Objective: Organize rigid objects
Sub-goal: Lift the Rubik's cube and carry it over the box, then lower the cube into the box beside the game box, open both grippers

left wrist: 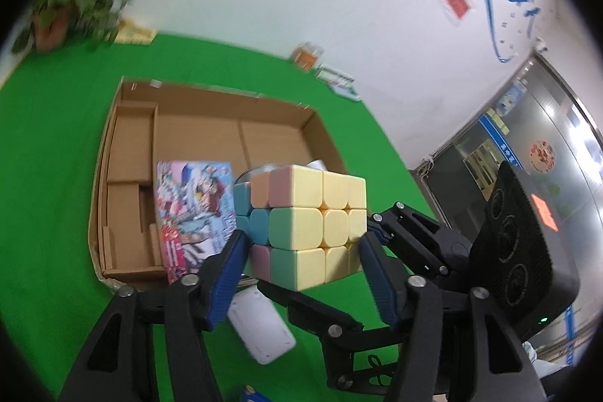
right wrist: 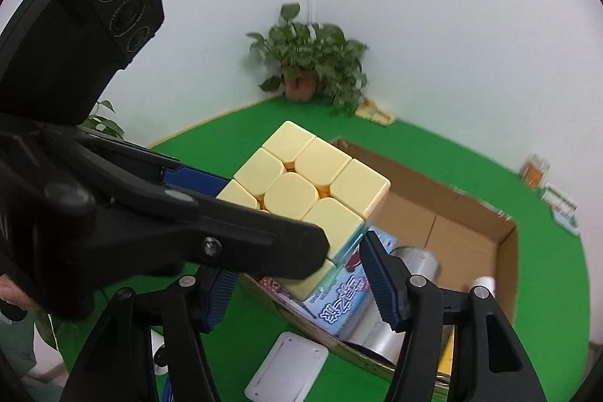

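Note:
A pastel puzzle cube (left wrist: 305,221) hangs in the air above the near edge of an open cardboard box (left wrist: 211,134). My left gripper (left wrist: 301,245) has its blue pads pressed on the cube's left and right sides. The right gripper's black fingers (left wrist: 399,228) reach in from the right and clasp the same cube. In the right wrist view the cube (right wrist: 301,183) shows its yellow face, and my right gripper (right wrist: 297,268) is shut on it from below. A finger (right wrist: 264,243) of the left gripper crosses in front and hides the right gripper's left pad.
The box (right wrist: 444,210) lies on a green mat and holds a colourful printed pack (left wrist: 192,210) and a metal can (right wrist: 418,259). A white flat device (right wrist: 286,368) lies on the mat in front of the box. A potted plant (right wrist: 305,63) stands in the corner.

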Demonstrator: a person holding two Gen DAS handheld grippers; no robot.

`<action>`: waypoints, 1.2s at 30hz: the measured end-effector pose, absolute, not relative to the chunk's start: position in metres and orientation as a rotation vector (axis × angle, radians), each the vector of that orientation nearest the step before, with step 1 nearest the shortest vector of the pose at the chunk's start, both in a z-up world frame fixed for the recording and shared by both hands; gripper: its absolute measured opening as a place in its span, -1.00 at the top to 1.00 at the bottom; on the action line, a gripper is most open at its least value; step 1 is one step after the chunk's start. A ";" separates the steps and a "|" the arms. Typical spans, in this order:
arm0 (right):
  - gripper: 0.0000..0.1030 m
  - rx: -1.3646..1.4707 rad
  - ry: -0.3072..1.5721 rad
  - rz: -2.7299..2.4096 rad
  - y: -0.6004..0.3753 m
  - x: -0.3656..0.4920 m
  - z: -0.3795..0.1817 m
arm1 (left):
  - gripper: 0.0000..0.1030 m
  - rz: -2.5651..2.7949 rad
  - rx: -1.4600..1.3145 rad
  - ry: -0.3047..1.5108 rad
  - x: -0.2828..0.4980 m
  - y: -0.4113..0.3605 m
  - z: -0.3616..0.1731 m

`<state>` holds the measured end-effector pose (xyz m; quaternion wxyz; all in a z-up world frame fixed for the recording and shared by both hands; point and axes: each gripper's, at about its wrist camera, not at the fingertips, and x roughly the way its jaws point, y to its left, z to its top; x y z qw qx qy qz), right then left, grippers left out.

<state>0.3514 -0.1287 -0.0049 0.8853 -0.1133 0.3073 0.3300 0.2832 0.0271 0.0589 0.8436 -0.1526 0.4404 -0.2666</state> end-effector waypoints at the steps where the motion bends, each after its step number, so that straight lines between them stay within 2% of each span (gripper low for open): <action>1: -0.16 -0.230 0.661 0.692 -0.128 0.354 -0.015 | -0.12 -0.556 -0.333 0.956 0.289 0.030 0.048; 7: -0.16 -0.200 0.805 0.732 -0.110 0.393 -0.078 | -0.12 -0.523 -0.384 1.077 0.317 0.042 -0.008; 14: -0.15 -0.205 0.906 0.772 -0.102 0.411 -0.126 | -0.11 -0.491 -0.444 1.157 0.330 0.055 -0.043; 21: -0.14 -0.163 0.955 0.830 -0.098 0.415 -0.144 | -0.07 -0.466 -0.476 1.180 0.329 0.069 -0.051; 25: 0.00 -0.160 0.951 0.836 -0.100 0.409 -0.142 | -0.07 -0.457 -0.460 1.171 0.324 0.073 -0.049; 32: -0.01 -0.157 0.952 0.812 -0.099 0.403 -0.135 | -0.07 -0.454 -0.478 1.177 0.326 0.078 -0.051; 34: -0.03 -0.135 0.959 0.798 -0.103 0.400 -0.134 | -0.07 -0.439 -0.460 1.156 0.323 0.079 -0.048; 36: -0.28 -0.122 0.952 0.747 -0.114 0.385 -0.130 | -0.07 -0.443 -0.452 1.112 0.314 0.082 -0.040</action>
